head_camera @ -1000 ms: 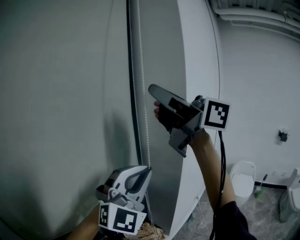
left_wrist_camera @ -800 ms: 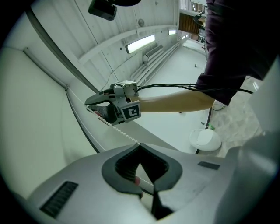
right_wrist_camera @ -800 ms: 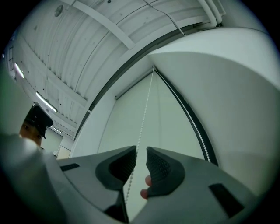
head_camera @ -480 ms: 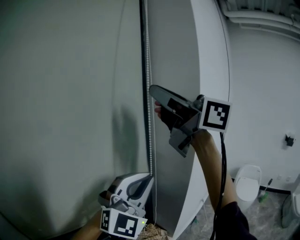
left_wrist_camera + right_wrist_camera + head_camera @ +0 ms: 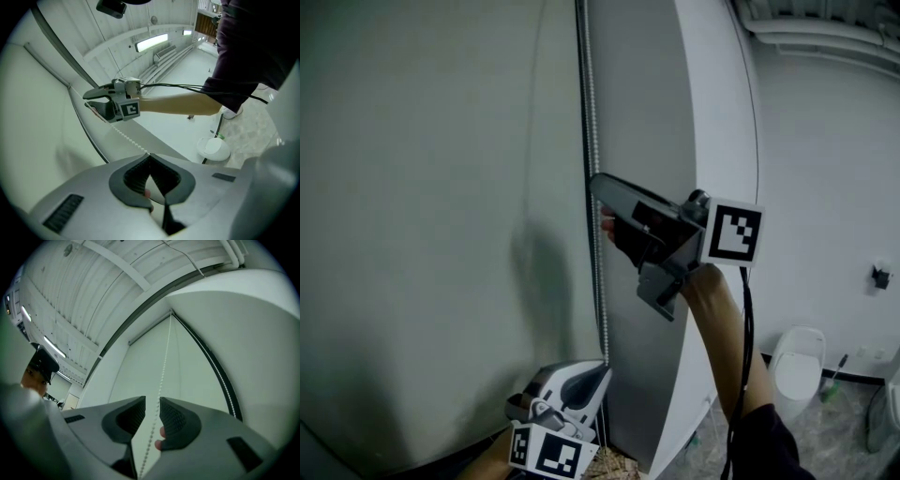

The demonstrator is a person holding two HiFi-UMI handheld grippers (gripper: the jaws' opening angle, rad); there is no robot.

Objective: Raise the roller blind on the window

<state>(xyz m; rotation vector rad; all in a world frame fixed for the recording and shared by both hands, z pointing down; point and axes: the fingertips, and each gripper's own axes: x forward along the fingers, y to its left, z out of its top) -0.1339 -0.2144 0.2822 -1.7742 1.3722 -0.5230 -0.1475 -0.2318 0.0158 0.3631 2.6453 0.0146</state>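
The grey-green roller blind [image 5: 422,206] covers the window on the left. Its white bead chain [image 5: 598,281] hangs along the dark frame edge at the blind's right side. At the bottom of the head view, my left gripper [image 5: 602,370] is shut on the chain. In the left gripper view the chain [image 5: 124,136] runs taut from the closed jaw tips [image 5: 149,155] up to the right gripper [image 5: 91,101]. My right gripper [image 5: 595,183] is higher up at the chain. Its jaws [image 5: 152,401] stand a little apart, and the chain [image 5: 165,357] passes through the gap unpinched.
A white wall panel [image 5: 722,141] stands just right of the chain. A toilet [image 5: 794,352] and a brush [image 5: 830,375] are on the floor at the lower right. A black cable hangs along the right forearm [image 5: 722,319].
My left gripper has moved down with the chain in its jaws. The right gripper has shifted slightly left onto the chain, at about the same height.
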